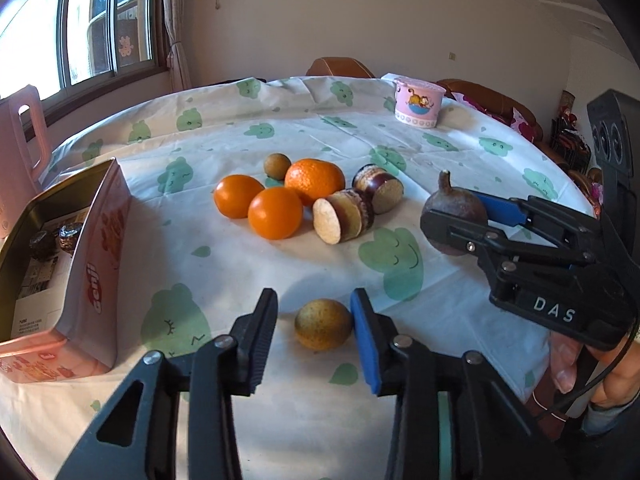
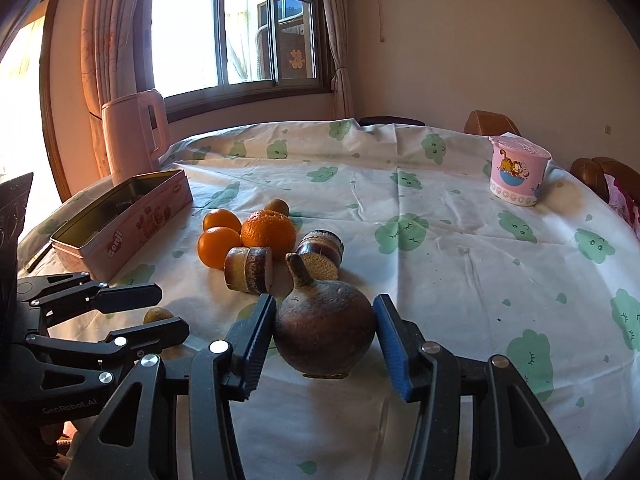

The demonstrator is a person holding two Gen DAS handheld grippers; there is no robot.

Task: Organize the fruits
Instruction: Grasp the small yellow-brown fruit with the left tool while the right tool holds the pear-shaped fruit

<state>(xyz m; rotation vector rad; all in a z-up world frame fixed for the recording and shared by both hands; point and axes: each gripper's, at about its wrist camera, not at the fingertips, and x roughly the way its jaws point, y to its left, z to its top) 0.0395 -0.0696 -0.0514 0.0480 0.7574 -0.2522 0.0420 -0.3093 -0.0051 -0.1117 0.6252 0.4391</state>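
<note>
Fruits: rough round longan [image 1: 323, 324]; matte stemmed bulb [image 2: 324, 336]; glossy oranges [image 1: 275, 213].

Two low wrist views, shared oranges [image 1: 276, 212]

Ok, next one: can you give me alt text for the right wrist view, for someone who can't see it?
The right gripper brackets a brown, stemmed round fruit on a tablecloth printed with green clouds, its fingers close beside it. Behind lie three oranges, two cut sugarcane pieces and an open pink tin; the left gripper straddles a small brown fruit at left.
</note>
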